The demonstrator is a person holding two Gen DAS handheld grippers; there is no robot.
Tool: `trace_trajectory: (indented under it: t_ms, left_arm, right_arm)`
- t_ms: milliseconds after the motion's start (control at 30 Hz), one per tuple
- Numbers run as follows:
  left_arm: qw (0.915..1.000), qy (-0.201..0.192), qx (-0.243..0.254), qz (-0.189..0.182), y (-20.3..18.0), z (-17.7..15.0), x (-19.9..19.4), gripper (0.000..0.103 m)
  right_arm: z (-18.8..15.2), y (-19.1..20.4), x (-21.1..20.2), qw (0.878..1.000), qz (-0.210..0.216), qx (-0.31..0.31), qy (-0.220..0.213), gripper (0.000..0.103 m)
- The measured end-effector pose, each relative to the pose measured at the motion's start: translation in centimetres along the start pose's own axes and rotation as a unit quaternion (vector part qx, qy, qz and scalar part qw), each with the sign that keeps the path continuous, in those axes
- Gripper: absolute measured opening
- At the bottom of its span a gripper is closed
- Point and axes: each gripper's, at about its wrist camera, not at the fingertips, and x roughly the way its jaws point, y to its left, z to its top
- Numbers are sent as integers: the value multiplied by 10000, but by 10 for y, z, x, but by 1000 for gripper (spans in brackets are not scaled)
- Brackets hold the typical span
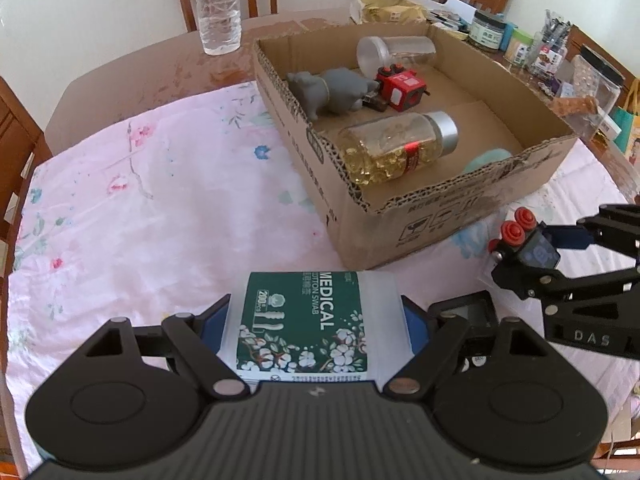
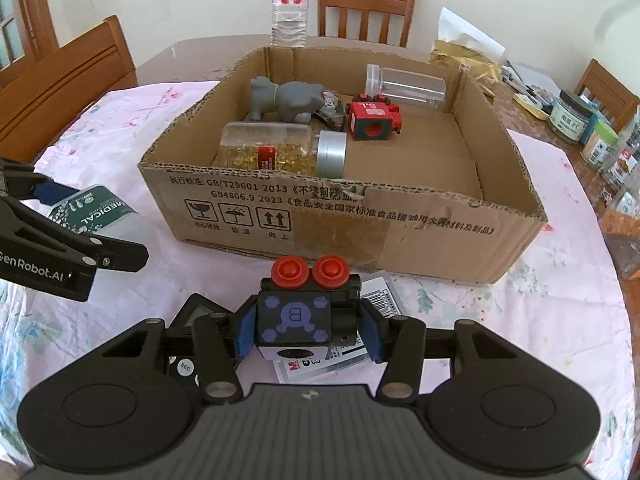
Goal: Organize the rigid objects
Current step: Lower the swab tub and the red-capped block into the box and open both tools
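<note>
Your left claw (image 1: 316, 322) has its blue pads pressed on both sides of a translucent plastic tub with a green "MEDICAL cotton swab" label (image 1: 310, 320); jaws about half spread, tub filling the gap. Your right claw (image 2: 307, 326) is clamped on a small black cube toy with a purple "B" face and two red knobs (image 2: 296, 318), jaws narrow. Both sit over the pink floral cloth on the worktop (image 1: 132, 208).

Ahead of both claws stands the open brown cardboard box (image 2: 400, 216). In it: a clear bottle of yellow capsules with a silver cap (image 2: 280, 150) lying on its side, a grey animal figurine (image 2: 286, 100), a red cube toy (image 2: 370, 120), an empty clear plastic jar (image 2: 404, 86) on its side.

Only the left view shows a pale teal object (image 1: 486, 162) tucked in the box's near corner beside the capsule bottle. Only the right view shows the flat white printed packet (image 2: 352, 360) and dark flat device (image 2: 198, 312) lying under your right claw. Each view catches the other claw at its edge. A clear plastic water bottle (image 2: 290, 8) stands beyond the box.
</note>
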Motion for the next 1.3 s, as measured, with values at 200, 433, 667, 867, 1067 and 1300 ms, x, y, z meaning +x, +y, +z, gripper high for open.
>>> trace_trajectory:
  t_ms: [200, 433, 667, 867, 1067, 1300]
  left_arm:
    - [9999, -72, 86, -9, 0, 6, -19, 83]
    - [9993, -243, 285, -13, -3, 18, -48, 83]
    - [9977, -543, 401, 93, -9, 35, -65, 83]
    - [9964, -754, 341, 180, -13, 49, -73, 83]
    - [9948, -902, 369, 296, -17, 65, -74, 83]
    - [9935, -1020, 478, 151, -36, 98, -60, 83]
  right_arm:
    - [7, -7, -22, 9997, 139, -204, 0, 56]
    - [26, -26, -54, 9988, 253, -374, -208, 56]
    - [62, -53, -59, 9967, 6, -428, -688, 56]
    - [81, -75, -33, 9966, -198, -207, -779, 77]
    - [72, -79, -31, 9966, -260, -209, -749, 103]
    - [55, -80, -45, 9977, -295, -70, -608, 103]
